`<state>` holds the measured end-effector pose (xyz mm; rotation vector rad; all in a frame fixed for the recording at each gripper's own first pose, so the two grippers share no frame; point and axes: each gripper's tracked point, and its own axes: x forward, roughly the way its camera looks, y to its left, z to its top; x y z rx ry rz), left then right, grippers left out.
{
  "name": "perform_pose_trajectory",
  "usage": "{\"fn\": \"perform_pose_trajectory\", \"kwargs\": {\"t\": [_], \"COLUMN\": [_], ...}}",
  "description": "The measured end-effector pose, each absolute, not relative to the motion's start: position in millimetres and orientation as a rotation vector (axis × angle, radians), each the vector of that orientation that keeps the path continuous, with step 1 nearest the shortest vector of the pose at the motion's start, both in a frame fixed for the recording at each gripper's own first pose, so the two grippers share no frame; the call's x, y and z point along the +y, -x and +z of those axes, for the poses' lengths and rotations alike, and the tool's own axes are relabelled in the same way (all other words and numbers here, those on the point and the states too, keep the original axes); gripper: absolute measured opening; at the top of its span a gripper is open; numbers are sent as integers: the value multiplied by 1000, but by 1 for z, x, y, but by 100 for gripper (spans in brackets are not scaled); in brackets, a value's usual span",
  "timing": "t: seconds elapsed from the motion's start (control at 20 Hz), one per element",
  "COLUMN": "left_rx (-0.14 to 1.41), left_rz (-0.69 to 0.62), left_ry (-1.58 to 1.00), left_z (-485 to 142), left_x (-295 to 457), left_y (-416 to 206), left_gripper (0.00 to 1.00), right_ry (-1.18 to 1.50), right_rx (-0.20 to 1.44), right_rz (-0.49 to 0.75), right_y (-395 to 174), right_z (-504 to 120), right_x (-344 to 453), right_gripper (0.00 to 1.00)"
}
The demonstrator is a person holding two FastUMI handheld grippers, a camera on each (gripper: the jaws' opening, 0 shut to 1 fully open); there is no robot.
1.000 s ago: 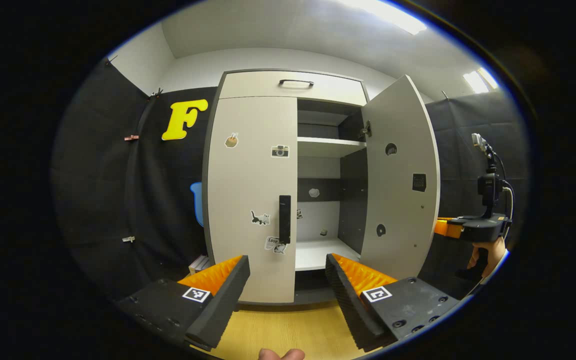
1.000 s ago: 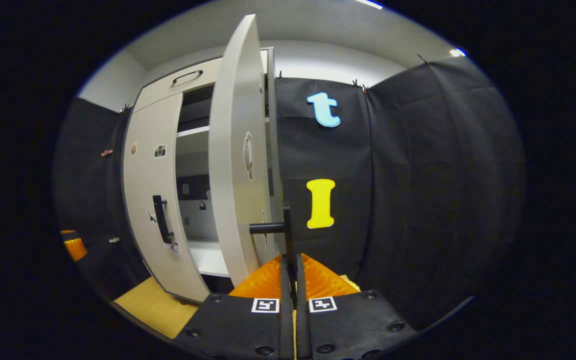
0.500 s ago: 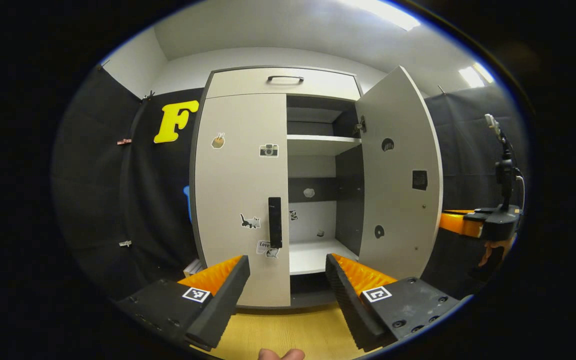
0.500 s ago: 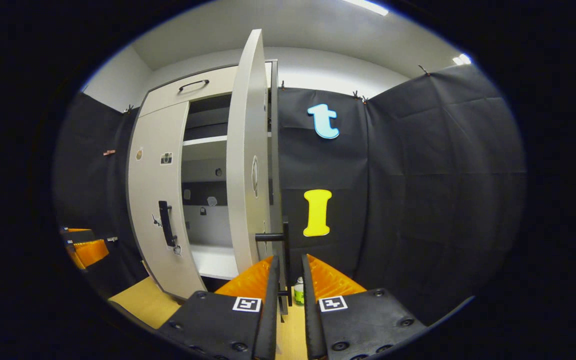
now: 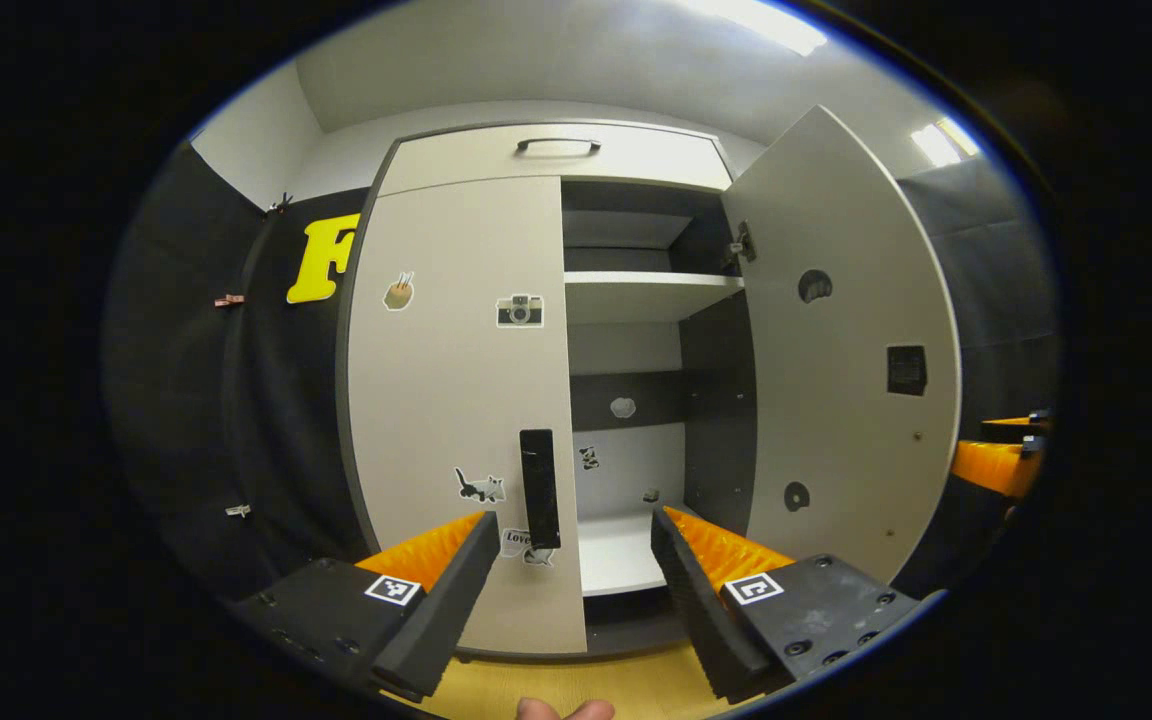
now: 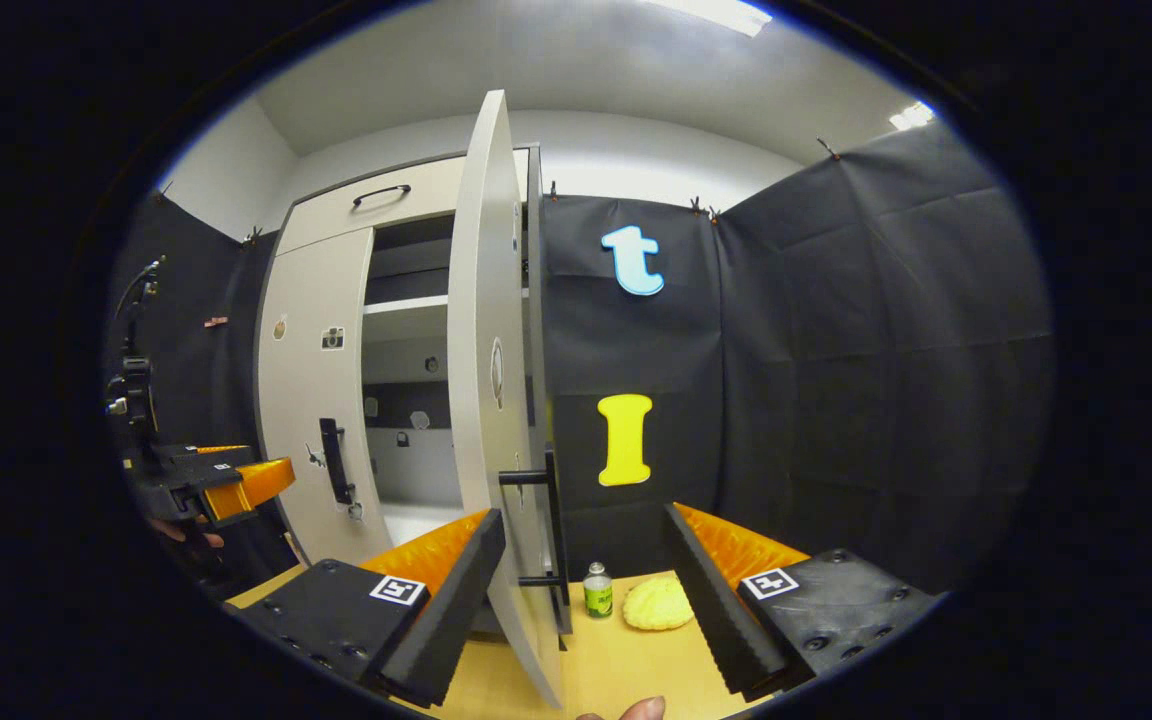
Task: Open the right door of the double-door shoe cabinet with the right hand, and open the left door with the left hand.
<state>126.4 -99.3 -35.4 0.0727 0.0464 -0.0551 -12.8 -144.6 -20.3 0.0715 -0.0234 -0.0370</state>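
right door [image 5: 841, 340] of the shoe cabinet [image 5: 546, 160] swung wide, right gripper [image 6: 576, 590] spread open, its handle [image 6: 548, 520] between the fingers untouched; left gripper [image 5: 571, 570] gaping just before the shut left door [image 5: 456, 400], below its handle [image 5: 539, 488]

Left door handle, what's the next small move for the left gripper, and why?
Probably ease the left gripper forward and close on the black handle. The right door already stands open, the left door is shut, and the open fingers frame that handle without touching it.
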Motion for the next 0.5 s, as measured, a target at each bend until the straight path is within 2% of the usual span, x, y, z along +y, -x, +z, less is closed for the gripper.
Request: {"fn": "perform_pose_trajectory", "kwargs": {"t": [0.15, 0.2, 0.5], "left_rx": [76, 81, 70], "left_rz": [-15, 1, 47], "left_ry": [-69, -65, -62], "left_z": [-51, -55, -65], "left_x": [-92, -89, -77], "left_y": [-164, -176, -233], "left_gripper": [95, 95, 95], "right_ry": [-72, -84, -44], "right_rx": [22, 39, 33], "right_rz": [-23, -17, -44], "right_y": [16, 17, 18], "right_z": [-29, -31, -34], "right_x": [-142, -141, -152], "right_gripper": [100, 98, 98]}}
